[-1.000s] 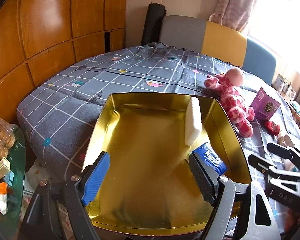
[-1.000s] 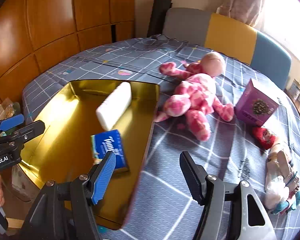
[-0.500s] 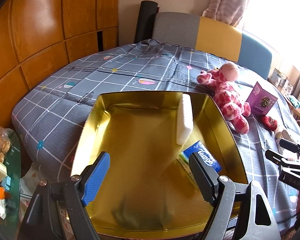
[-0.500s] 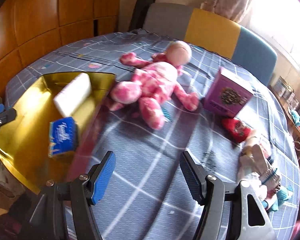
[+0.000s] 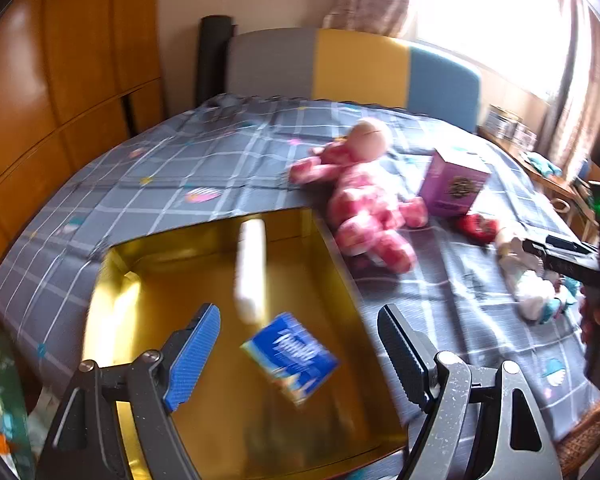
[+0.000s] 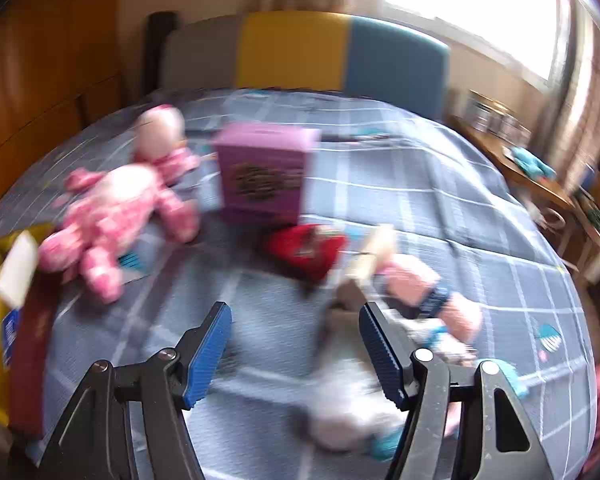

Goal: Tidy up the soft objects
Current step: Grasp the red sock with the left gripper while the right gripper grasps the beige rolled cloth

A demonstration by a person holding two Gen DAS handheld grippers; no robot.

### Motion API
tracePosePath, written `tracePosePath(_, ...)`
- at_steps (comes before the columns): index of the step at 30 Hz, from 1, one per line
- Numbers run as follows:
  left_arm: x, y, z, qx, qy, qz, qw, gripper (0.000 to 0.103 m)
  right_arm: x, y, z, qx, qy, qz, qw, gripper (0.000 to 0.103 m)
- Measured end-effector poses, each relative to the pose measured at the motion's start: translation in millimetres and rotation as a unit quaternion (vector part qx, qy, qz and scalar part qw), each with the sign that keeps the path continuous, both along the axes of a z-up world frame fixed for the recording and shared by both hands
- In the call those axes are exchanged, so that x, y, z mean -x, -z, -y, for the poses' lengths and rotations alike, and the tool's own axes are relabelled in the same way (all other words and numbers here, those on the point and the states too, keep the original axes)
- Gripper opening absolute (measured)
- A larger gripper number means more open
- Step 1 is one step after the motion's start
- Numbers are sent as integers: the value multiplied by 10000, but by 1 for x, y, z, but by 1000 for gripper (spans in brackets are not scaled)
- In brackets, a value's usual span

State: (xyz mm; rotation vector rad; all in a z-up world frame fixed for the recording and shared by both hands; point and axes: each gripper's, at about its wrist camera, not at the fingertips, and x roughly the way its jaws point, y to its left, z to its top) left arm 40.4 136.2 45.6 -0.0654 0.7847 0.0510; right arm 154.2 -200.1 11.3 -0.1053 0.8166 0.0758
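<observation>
Both grippers hang open and empty: my left gripper over the gold tin, where a tissue pack and white sponge already lie, my right gripper beyond the tin's right side. It hangs above the soft heap near the pink plush (blurred, so I can't name the pieces), likely my next pick.

Glossy gold metal tray, plush toy
</observation>
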Motion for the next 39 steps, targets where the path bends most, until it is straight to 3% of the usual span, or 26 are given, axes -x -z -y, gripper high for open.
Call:
tracePosePath(4,-26,-3,34,119,372,-142,9991,82,-8,6,52,-435,798,143,9958,67)
tracePosePath(8,-60,2,70,247,651,-332,9970,76,-11,12,84,-771,1423,-3,9868,67)
tracePosePath(14,-123,22,136,513,1171,-635,9898,63,-11,19,107,-1255,1738,-331,9762,67)
tracePosePath(17,-151,36,167,697,1263,-731,9868,64,-10,17,106,-1310,1739,-359,9754,67)
tracePosePath(18,-163,41,177,756,1245,-775,9863,65,-9,16,106,-1323,1752,-366,9749,67)
tracePosePath(20,-178,47,192,909,1241,-808,9848,79,-11,18,110,-1281,1808,-386,9744,67)
tracePosePath(23,-201,57,211,1032,1086,-795,9855,90,-13,19,114,-1336,1863,-446,9724,67)
tracePosePath(27,-232,72,237,1137,953,-873,9851,91,-12,18,120,-1446,1917,-435,9698,67)
tracePosePath(39,-271,107,271,1269,583,-833,9867,88,-12,20,131,-1830,1980,-556,9614,67)
